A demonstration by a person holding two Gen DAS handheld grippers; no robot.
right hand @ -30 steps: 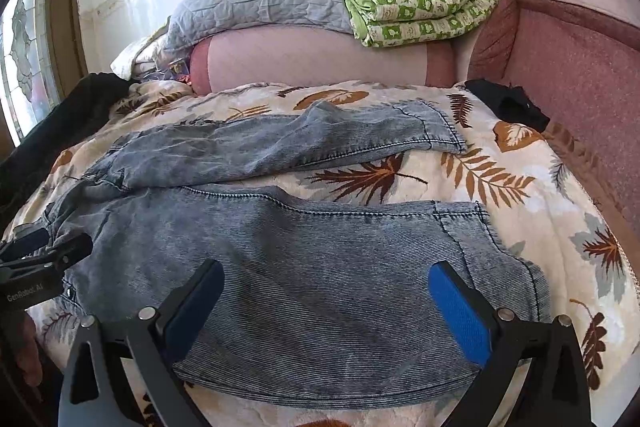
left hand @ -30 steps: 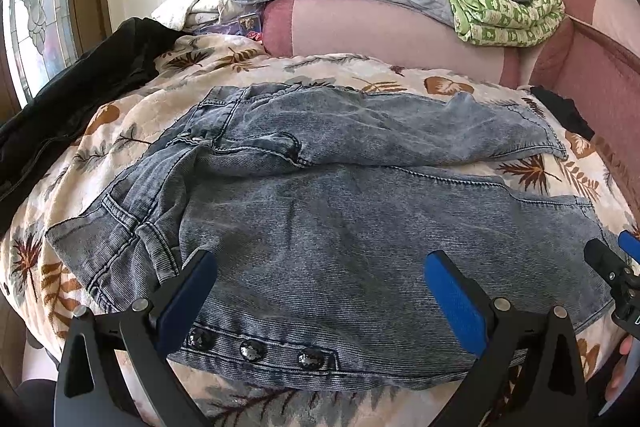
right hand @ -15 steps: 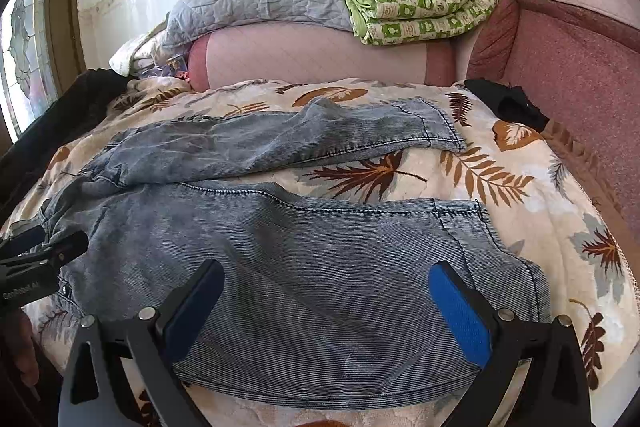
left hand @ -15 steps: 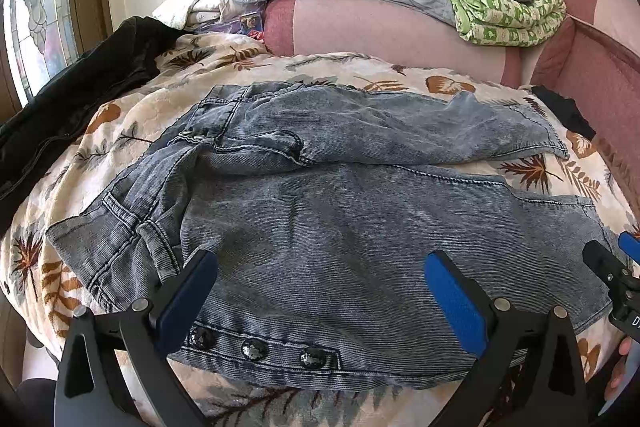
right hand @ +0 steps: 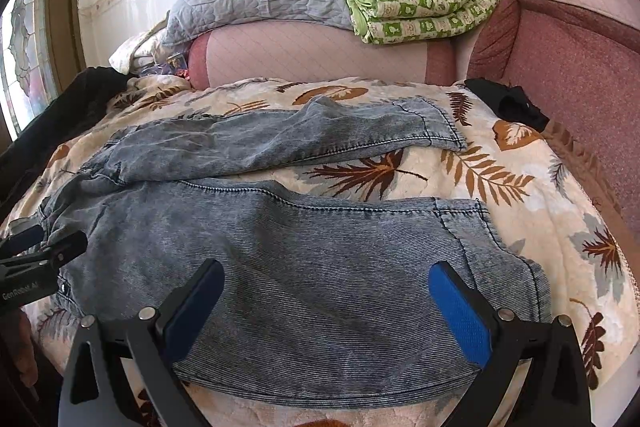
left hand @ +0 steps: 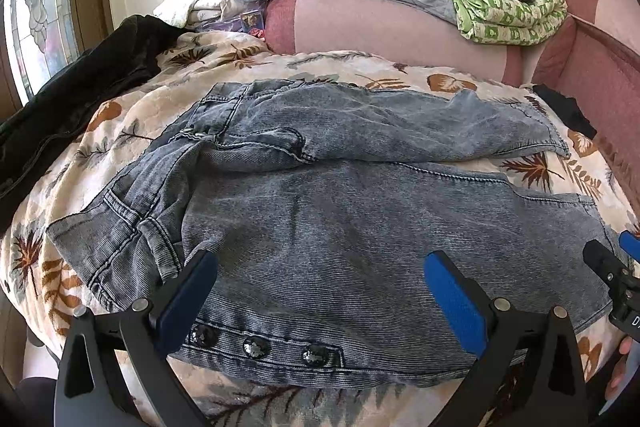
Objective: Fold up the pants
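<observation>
The pants (left hand: 328,219) lie spread across a leaf-print blanket (left hand: 120,131) on the bed, waist toward the left, the two legs running to the right and splayed apart, the far leg angled away so a strip of blanket shows between them; nothing is folded yet, so I judge the task at its start.

The left tool (left hand: 320,287) hovers just above the near edge at the waist, its blue fingers (left hand: 454,295) spread wide and holding nothing; the right tool (right hand: 326,299) hangs likewise released over the near leg toward its hem (right hand: 500,251). Placed so, one at the waistband and one near the cuff, they look set to seize the near edge at two points and carry that leg over onto the far one; that is a judgement, not something seen.

The left wrist view alone shows the row of dark buttons (left hand: 256,349) along the near edge and the bunched pocket seams at the waist; the right wrist view alone shows both hems clearly, and how far the far leg's cuff (right hand: 436,125) lies from the near one. Each view catches the other tool at its margin; a black garment (right hand: 508,105) sits beyond the cuffs, clear of the pants.
</observation>
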